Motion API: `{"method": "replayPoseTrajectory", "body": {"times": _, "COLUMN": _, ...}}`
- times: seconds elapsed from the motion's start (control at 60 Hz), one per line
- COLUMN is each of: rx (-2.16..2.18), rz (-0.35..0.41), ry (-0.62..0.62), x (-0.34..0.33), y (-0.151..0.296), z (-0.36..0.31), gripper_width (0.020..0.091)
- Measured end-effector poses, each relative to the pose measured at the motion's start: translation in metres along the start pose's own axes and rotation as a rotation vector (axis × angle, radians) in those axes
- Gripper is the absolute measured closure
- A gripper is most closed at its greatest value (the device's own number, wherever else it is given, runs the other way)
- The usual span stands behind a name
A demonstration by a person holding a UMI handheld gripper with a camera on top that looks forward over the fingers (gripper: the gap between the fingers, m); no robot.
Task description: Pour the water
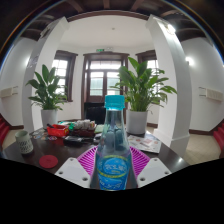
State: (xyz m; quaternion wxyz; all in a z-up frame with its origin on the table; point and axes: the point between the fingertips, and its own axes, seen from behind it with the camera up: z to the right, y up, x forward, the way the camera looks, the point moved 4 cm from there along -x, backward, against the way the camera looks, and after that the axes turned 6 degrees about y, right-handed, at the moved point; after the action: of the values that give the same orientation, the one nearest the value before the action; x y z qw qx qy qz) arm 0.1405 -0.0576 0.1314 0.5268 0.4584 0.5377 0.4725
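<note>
The gripper [113, 160] clamps the upright, capped water bottle [114, 145] above the table [165, 150]; pouring seems not yet begun.

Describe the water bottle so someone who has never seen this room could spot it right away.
On the dark round table, find the bottle standing upright between the gripper's pink-padded fingers. It is clear plastic with a blue cap and blue label, taller than everything around it.

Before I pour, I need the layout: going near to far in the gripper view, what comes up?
Gripper with its fingers about the bottle → dark table → right plant → doors.
</note>
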Motion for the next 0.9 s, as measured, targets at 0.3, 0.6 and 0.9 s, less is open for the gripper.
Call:
{"method": "replayPoseTrajectory", "body": {"times": 0.3, "rx": -0.029, "rz": 0.004, "ry": -0.075, "x": -0.003, "y": 0.000, "z": 0.006, "gripper_width": 0.0772}}
{"method": "replayPoseTrajectory", "body": {"times": 0.6, "rx": -0.595, "rz": -0.059, "ry": -0.020, "x": 0.013, "y": 0.031, "z": -0.060, "gripper_width": 0.0772}}
{"method": "replayPoseTrajectory", "body": {"times": 0.9, "rx": -1.345, "rz": -0.056, "ry": 0.073, "x": 0.043, "y": 0.055, "z": -0.208, "gripper_width": 0.0745}}
